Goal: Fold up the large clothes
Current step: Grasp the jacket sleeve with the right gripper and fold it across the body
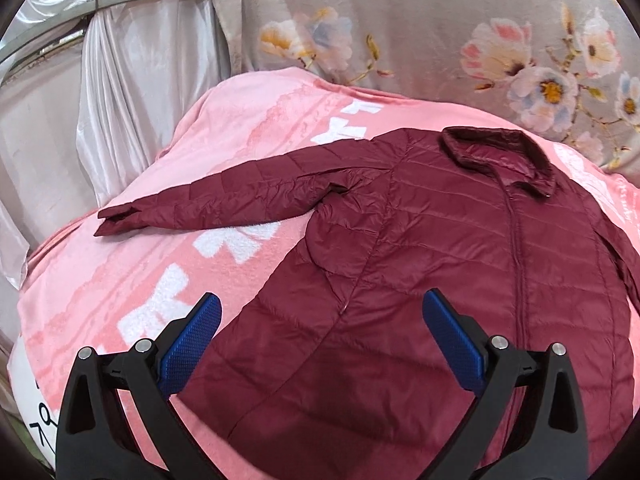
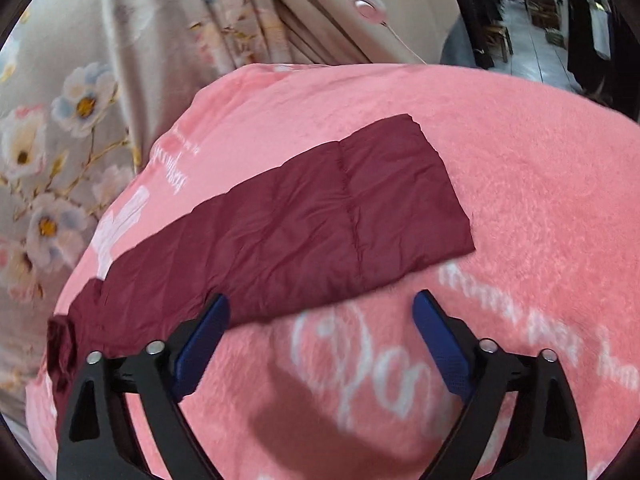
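A dark red quilted jacket (image 1: pixel 440 248) lies flat, front up, on a pink blanket (image 1: pixel 132 264). Its collar (image 1: pixel 496 152) is at the far side and one sleeve (image 1: pixel 224 200) stretches out to the left. My left gripper (image 1: pixel 322 308) hovers open above the jacket's lower body, nothing between its blue pads. In the right wrist view the other sleeve (image 2: pixel 304 232) lies straight across the blanket (image 2: pixel 520 184), its cuff end at the upper right. My right gripper (image 2: pixel 322 306) stands open just short of that sleeve's near edge, over bare blanket, holding nothing.
A grey floral curtain (image 1: pixel 440 24) hangs behind the blanket-covered surface, with a silvery tied drape (image 1: pixel 120 80) at the left. The right wrist view shows the same floral curtain (image 2: pixel 64 112) and a tiled room with dark furniture (image 2: pixel 552 8) at the upper right.
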`<state>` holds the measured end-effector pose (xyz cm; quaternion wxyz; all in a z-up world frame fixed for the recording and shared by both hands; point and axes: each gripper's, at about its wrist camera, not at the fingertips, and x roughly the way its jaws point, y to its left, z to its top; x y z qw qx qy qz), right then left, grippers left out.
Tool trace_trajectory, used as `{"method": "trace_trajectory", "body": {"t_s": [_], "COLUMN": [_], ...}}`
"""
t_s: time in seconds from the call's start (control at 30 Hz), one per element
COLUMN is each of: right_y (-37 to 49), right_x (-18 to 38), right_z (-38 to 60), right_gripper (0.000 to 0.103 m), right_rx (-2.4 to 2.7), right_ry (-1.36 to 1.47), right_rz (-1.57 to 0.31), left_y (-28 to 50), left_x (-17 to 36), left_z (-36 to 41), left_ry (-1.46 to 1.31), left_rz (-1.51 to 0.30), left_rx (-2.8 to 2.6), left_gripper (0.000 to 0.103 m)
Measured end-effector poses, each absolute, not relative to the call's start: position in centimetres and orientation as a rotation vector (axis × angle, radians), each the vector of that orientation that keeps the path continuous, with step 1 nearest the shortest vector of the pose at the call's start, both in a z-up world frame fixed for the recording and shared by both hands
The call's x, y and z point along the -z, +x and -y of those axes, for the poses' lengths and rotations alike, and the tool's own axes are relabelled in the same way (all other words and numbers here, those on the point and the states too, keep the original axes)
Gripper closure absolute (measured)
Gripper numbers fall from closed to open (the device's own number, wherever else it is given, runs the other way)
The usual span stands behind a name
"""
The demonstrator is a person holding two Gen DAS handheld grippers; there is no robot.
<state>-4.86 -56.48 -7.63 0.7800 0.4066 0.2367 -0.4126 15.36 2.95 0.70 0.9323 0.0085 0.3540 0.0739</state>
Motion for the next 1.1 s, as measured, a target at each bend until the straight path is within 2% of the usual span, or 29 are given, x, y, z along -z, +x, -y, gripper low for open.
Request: {"method": "trace_trajectory", "body": {"t_s": [0.03,0.07,0.1,0.13,0.2,0.3,0.43,0.57,0.77,0.87,0.9,0.93,1.0,1.1], "right_y": [-4.2,-3.9,-3.1,-2.6,-0.5,3.5,10.4,17.0,22.5,22.4,22.0,21.5,19.3,14.6], "right_x": [7.4,7.3,7.0,6.8,5.1,1.0,-4.2,-6.2,-2.9,-1.1,-0.4,0.0,0.7,1.3], "right_z": [56.6,56.8,57.0,56.9,56.2,52.7,44.3,33.2,17.9,16.2,17.4,18.7,23.5,31.3], "right_gripper": [0.040,0.052,0.071,0.084,0.095,0.099,0.099,0.099,0.100,0.098,0.092,0.079,0.061,0.049], "right_rx": [0.881,0.866,0.838,0.823,0.792,0.704,0.495,0.247,-0.061,-0.059,-0.022,0.014,0.120,0.334], "right_ry": [0.861,0.851,0.842,0.836,0.786,0.627,0.417,0.222,0.026,0.031,0.071,0.112,0.219,0.317], "right_rz": [-0.512,-0.514,-0.517,-0.514,-0.498,-0.460,-0.439,-0.465,-0.587,-0.625,-0.649,-0.664,-0.677,-0.676], "left_y": [15.7,16.1,16.6,16.9,17.5,18.6,19.8,21.0,22.7,22.9,22.9,23.0,22.8,22.6], "left_x": [-0.5,-0.3,-0.1,0.0,0.4,0.8,1.4,1.9,3.5,4.9,5.3,5.5,6.1,6.3], "left_z": [-2.9,-2.9,-2.8,-2.8,-2.7,-3.0,-4.1,-5.5,-7.6,-8.0,-8.1,-8.0,-7.8,-7.3], "left_ry": [0.017,0.019,0.027,0.032,0.049,0.066,0.065,0.055,0.020,0.005,0.004,0.004,0.007,0.019], "left_rz": [-0.726,-0.728,-0.728,-0.728,-0.727,-0.727,-0.736,-0.745,-0.792,-0.823,-0.829,-0.832,-0.840,-0.830], "left_rx": [-0.156,-0.161,-0.167,-0.171,-0.185,-0.220,-0.257,-0.284,-0.292,-0.274,-0.267,-0.261,-0.246,-0.236], "left_gripper": [0.005,0.005,0.005,0.005,0.005,0.005,0.005,0.005,0.005,0.005,0.005,0.005,0.005,0.005]}}
